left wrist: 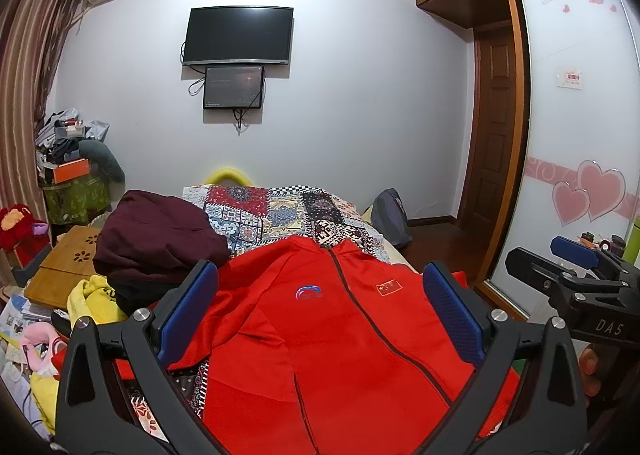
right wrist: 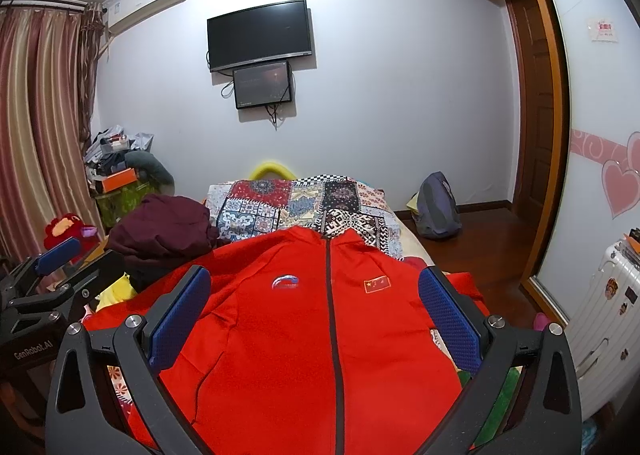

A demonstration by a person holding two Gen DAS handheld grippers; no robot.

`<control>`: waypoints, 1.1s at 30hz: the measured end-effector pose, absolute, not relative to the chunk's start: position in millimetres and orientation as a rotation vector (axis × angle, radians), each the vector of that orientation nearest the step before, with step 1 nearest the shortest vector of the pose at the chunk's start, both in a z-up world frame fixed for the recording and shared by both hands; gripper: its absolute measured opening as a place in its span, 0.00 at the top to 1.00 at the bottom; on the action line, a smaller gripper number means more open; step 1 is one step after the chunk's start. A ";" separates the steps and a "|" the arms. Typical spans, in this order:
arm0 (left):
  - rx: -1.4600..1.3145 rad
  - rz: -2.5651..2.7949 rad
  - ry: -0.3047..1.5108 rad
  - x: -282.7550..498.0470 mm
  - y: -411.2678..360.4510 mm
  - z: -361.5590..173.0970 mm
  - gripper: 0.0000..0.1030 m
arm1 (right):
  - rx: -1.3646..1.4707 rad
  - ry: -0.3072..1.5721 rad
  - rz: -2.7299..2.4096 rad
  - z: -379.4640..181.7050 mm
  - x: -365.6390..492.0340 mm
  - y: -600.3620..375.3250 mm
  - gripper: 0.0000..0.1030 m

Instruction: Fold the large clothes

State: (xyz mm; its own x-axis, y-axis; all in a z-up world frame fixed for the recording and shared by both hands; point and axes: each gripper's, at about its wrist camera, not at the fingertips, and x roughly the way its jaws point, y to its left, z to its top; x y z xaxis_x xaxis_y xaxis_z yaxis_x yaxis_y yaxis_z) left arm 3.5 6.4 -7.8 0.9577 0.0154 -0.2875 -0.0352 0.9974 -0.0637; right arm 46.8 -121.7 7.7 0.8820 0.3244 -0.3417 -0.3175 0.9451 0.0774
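Jacket: a red zip-up jacket (right wrist: 320,335) lies spread front-up on the bed, zipper closed, collar toward the far wall (a flag patch and a logo on the chest).
Left hand-held gripper (left wrist: 320,319): above the jacket's lower half, blue-padded jaws spread wide, gripping nothing.
Right hand-held gripper (right wrist: 316,319): beside the left one, also wide open and empty over the jacket.
Bed: a patchwork quilt (right wrist: 304,207) covers it beyond the collar.
Left of the jacket: a dark maroon garment (left wrist: 160,239) in a heap.
Far wall: a dark television (right wrist: 260,35) above a smaller screen (right wrist: 262,85).
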 end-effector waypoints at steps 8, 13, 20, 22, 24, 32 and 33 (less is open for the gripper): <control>-0.071 0.028 0.296 4.6 6.7 -8.8 0.00 | 0.019 0.367 0.333 7.2 46.8 -123.8 0.00; -0.068 0.030 0.297 4.7 6.9 -8.3 0.00 | 0.021 0.368 0.331 7.0 46.5 -123.5 0.00; -0.068 0.030 0.298 5.0 6.5 -7.7 0.00 | 0.018 0.367 0.330 7.5 46.4 -122.4 0.00; -0.067 0.032 0.297 4.8 6.5 -7.8 0.00 | 0.018 0.369 0.330 6.8 46.9 -122.6 0.00; -0.066 0.033 0.297 4.9 6.6 -7.8 0.00 | 0.020 0.368 0.331 6.8 46.8 -122.9 0.00; -0.066 0.033 0.297 5.2 6.3 -7.9 0.00 | 0.019 0.368 0.331 7.3 47.1 -122.7 0.00; -0.066 0.033 0.297 5.1 6.5 -7.9 0.00 | 0.018 0.368 0.331 7.5 47.3 -122.6 0.00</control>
State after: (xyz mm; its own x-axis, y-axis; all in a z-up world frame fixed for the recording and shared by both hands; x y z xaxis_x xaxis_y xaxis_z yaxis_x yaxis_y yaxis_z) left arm 5.1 6.5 -7.9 0.9556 0.0230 -0.2937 -0.0425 0.9973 -0.0601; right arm 47.3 -122.6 7.5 0.8799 0.3209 -0.3505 -0.3142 0.9462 0.0773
